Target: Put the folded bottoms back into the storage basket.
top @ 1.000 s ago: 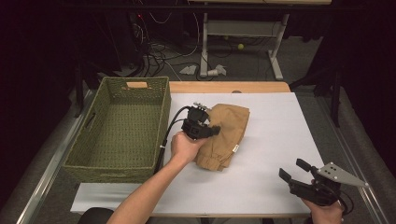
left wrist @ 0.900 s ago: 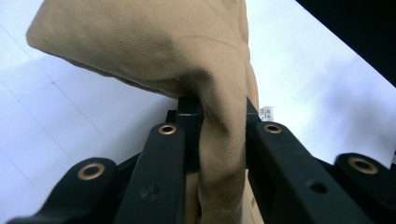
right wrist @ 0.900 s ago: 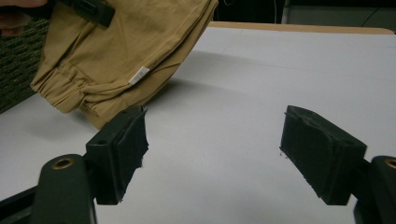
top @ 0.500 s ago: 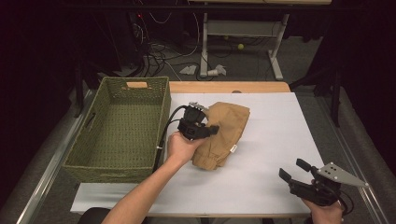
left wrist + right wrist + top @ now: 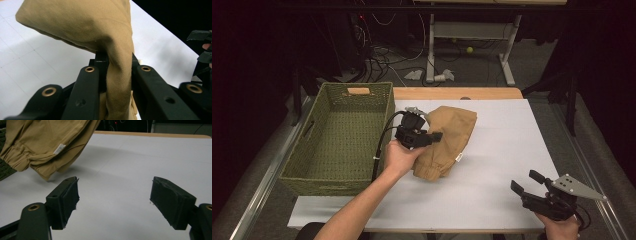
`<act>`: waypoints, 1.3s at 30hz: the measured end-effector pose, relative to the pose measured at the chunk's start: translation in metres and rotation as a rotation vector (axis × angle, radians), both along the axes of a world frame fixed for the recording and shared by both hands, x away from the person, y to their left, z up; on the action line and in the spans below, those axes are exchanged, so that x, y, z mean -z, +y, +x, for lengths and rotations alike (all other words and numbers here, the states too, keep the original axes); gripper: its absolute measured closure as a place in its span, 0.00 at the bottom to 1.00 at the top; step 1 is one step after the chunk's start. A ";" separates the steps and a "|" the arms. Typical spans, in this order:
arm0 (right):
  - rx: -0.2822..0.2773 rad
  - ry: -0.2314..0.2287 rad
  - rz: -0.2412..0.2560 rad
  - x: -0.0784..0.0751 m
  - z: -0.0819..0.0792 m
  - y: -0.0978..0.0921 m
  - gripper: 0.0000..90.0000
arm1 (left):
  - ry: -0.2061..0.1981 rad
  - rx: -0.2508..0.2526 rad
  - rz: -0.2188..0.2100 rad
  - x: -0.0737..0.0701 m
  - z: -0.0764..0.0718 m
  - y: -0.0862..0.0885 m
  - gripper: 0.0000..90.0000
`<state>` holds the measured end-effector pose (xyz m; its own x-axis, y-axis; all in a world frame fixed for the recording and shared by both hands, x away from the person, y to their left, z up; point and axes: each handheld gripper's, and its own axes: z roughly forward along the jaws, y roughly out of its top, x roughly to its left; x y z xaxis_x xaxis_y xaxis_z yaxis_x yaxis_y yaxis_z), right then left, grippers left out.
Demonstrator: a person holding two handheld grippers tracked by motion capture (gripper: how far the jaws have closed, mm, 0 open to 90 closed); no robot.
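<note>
White tabletop (image 5: pixel 492 150) – dark room – cables (image 5: pixel 382 55) behind.

I count one tan folded garment (image 5: pixel 447 137), one green woven basket (image 5: pixel 337 135), one white table (image 5: pixel 502 145), and my two grippers, left (image 5: pixel 432 137) and right (image 5: pixel 526 183).

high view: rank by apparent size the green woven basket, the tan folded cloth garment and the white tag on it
1. green woven basket, plainly largest.
2. tan folded cloth garment, pinched by the left gripper.
3. white tag, tiny.
</note>
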<state>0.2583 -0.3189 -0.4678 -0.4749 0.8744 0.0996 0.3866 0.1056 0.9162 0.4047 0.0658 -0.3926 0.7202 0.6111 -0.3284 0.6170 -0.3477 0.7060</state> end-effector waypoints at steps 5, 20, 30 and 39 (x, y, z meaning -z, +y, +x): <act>0.000 0.000 0.001 0.000 0.000 0.000 0.26 | -0.006 -0.002 -0.006 -0.003 -0.002 0.005 0.86; 0.000 0.001 0.000 0.000 0.000 0.000 0.26 | -0.018 -0.030 -0.036 -0.011 -0.006 0.025 0.86; -0.001 -0.001 0.000 0.000 0.000 0.000 0.26 | -0.021 -0.037 -0.042 -0.013 -0.008 0.030 0.86; -0.001 0.000 0.000 0.000 0.000 0.000 0.26 | -0.027 -0.045 -0.050 -0.016 -0.010 0.037 0.86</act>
<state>0.2581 -0.3188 -0.4677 -0.4756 0.8740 0.0995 0.3866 0.1061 0.9161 0.3944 0.1030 -0.3770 0.7014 0.6263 -0.3404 0.6119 -0.2841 0.7382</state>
